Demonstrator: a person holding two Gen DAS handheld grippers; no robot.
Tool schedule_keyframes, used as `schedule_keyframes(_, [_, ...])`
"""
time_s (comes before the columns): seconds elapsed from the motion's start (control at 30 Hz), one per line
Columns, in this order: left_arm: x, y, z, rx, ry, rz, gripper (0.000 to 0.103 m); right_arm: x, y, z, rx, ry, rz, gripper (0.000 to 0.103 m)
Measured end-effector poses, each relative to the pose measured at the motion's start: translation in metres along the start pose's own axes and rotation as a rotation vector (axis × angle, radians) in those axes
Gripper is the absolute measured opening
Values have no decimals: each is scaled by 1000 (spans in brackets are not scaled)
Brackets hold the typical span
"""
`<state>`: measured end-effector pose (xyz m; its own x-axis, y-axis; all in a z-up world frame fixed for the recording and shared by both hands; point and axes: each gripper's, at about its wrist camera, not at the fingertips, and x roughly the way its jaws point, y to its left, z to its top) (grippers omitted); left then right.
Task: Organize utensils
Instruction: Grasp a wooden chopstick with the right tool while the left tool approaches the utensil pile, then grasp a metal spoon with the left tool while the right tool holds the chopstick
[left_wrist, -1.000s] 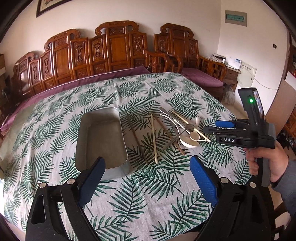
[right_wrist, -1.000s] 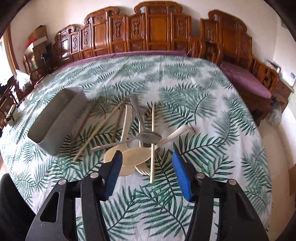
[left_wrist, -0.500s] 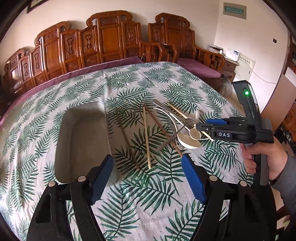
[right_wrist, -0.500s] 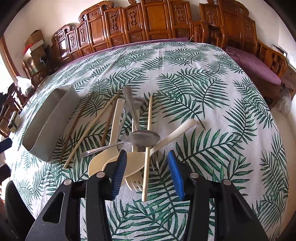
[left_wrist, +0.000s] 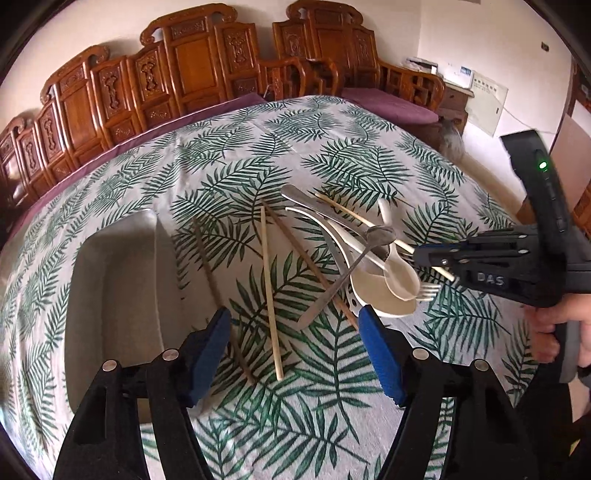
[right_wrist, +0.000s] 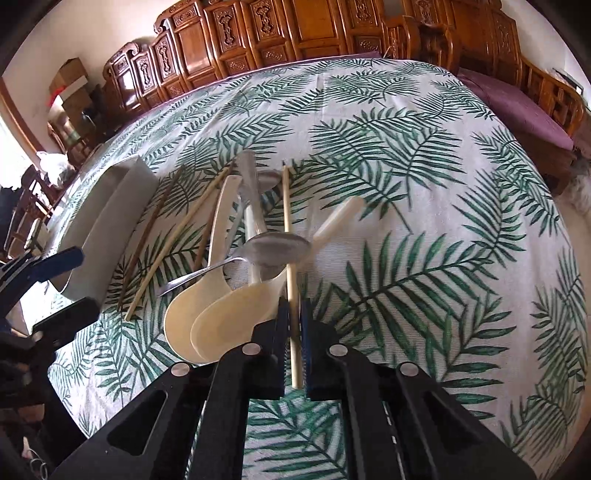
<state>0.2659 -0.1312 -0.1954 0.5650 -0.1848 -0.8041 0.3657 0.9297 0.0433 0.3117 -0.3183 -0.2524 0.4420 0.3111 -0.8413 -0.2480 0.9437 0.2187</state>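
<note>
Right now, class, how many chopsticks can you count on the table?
4: dark chopstick, pale chopstick and brown chopstick lie between tray and spoon pile; the right hand-held gripper pinches the fourth chopstick. More may hide beneath the pile.

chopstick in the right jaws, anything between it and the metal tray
Yes. The right gripper is shut on the pale chopstick, whose far part runs under the metal spoon. The cream spoons and more chopsticks lie between it and the tray.
</note>
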Motion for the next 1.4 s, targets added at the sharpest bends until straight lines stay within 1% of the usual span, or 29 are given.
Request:
schedule_keyframes(0.23, [29,-5,5,6,47,-22,68,-12,-7,3,-22,-20,-58,6])
schedule_keyframes(0.37, [40,-8,9,-1,61,-68,65,-20,-14,9,-3,-40,-47,6])
schedule_keyframes(0.5, [49,-13,17,13,64,-87,59,-22,-18,10,13,-51,-34,6])
schedule_keyframes(0.73, [60,-29,37,53,63,-108,55,-32,-28,14,38,-83,-69,6])
schedule_keyframes(0.8, [63,-34,42,64,66,-117,46,-34,-31,15,42,-88,-83,6])
schedule_keyframes(0.83, [66,-37,44,72,71,-123,45,-34,-33,15,44,-88,-86,6])
schedule_keyframes(0.87, [68,-40,45,80,75,-126,41,-35,-34,15,44,-88,-90,6])
schedule_keyframes(0.9, [69,-42,46,85,78,-129,33,-35,-35,15,46,-89,-93,6])
schedule_keyframes(1.0, [73,-48,49,102,84,-140,25,-36,-37,15,53,-93,-90,6])
schedule_keyframes(1.23, [90,-55,58,121,131,-146,24,-36,-34,16,45,-91,-86,6])
schedule_keyframes(1.4, [101,-66,62,173,161,-120,23,-36,-33,16,46,-92,-81,6])
